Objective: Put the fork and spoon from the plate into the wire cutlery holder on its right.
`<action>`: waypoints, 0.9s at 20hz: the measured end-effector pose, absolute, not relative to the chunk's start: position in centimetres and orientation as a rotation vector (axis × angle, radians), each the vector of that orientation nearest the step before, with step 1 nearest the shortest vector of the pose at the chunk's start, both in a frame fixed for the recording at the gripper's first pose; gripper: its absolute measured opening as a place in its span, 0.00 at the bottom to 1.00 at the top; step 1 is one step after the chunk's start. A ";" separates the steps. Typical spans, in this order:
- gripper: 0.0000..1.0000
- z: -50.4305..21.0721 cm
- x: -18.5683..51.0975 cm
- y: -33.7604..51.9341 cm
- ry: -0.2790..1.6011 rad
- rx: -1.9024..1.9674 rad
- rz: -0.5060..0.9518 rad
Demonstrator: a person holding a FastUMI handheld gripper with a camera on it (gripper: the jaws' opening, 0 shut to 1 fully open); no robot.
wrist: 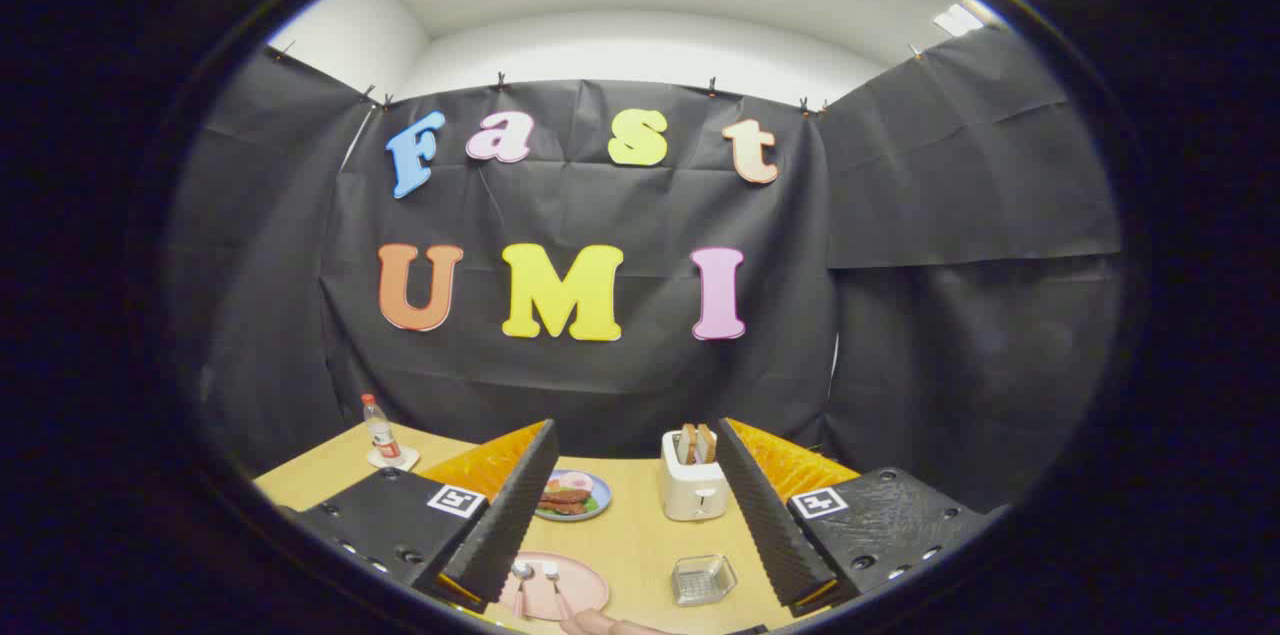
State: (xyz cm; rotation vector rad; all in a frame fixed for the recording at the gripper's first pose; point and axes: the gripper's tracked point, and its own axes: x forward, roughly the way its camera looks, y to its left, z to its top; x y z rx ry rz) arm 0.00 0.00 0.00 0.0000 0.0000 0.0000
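So, gripper held high over the wooden table, looking forward and level-ish at the booth wall. Fingers spread wide apart, nothing between the pads, clamped on nothing. Black ribbed inner faces, orange outer sides, a square marker on each finger base.

Landmark: pink plate. It sits low between the fingers, close to the left finger, partly cut off by that finger's tip. Spoon and fork both on the plate, side by side, almost parallel. Heads point away from the camera, toward the far wall; handles run back toward the camera. Long axes roughly along the gripper's forward direction, handles slightly splayed. Spoon is the left one, fork the right one. Pink handles, metal heads.

Wire cutlery holder right of the plate, apart from it, near the right finger. Looks square with a glassy, see-through body; contents cannot tell.

Beyond the plate: blue plate of food, just by the left finger's upper edge. White toaster with bread slices in it stands beyond the holder, right of the blue plate. Bottle on a coaster far left of the plate, at the table's back corner.

Something pinkish, maybe a hand, just on the near side of the plate; too cropped to tell.
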 end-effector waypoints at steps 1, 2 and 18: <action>0.95 0.2 -0.2 0.7 -0.002 -0.004 -0.011; 0.95 0.4 -0.4 1.3 -0.002 -0.009 -0.022; 0.95 -3.1 0.9 3.0 0.084 -0.037 0.039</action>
